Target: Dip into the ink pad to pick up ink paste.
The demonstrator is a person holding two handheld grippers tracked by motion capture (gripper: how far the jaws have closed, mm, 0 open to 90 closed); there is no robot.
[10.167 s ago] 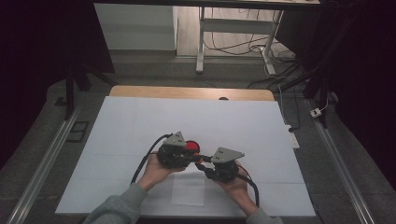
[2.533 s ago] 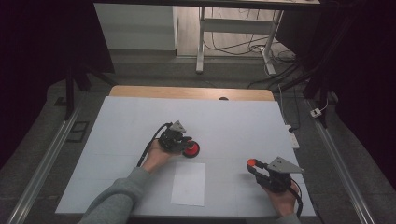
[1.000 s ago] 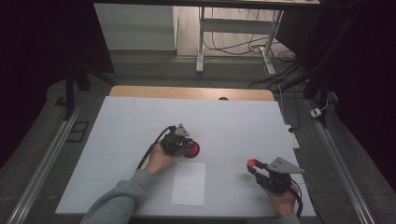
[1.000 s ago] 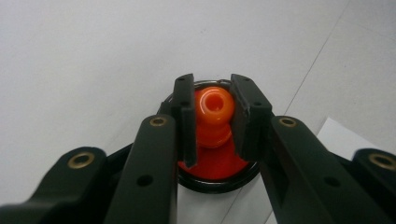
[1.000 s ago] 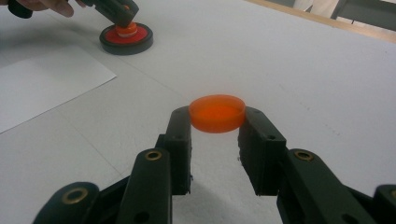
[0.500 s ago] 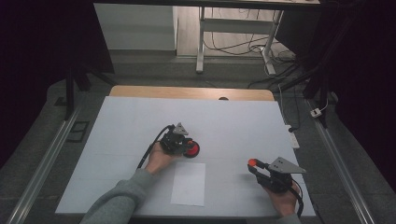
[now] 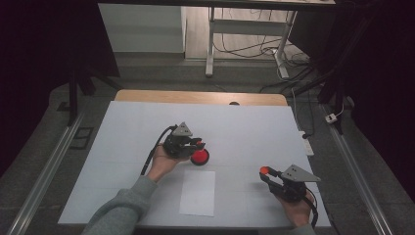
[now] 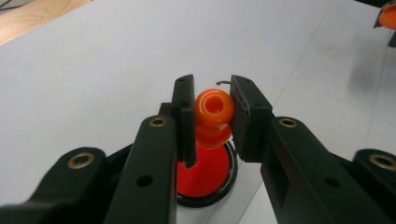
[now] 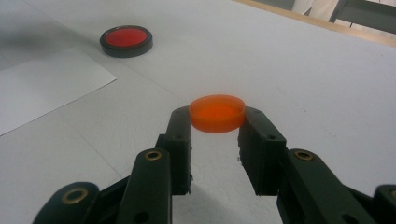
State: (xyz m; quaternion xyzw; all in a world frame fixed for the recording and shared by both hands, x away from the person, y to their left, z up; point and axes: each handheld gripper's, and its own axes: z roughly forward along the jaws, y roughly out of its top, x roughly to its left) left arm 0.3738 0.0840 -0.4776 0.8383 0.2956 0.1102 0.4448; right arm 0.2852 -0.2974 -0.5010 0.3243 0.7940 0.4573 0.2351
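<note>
Orange and knob-topped, the stamp (image 8: 213,114) sits pinched between the jaws of the left gripper (image 7: 188,143), which we see just above the red ink pad (image 7: 199,157) on the white table (image 7: 122,127). Below the pad lies a paper sheet (image 7: 198,193). At right, the right gripper (image 7: 264,174) pinches an orange cap (image 9: 217,113) above the table.

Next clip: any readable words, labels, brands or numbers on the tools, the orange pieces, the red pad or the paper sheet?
None readable.
Orange knob: no marking.
Orange cap: no marking.
Red pad: plain, no lettering.
Paper sheet: looks blank.
Left tool, right tool: no print.
</note>
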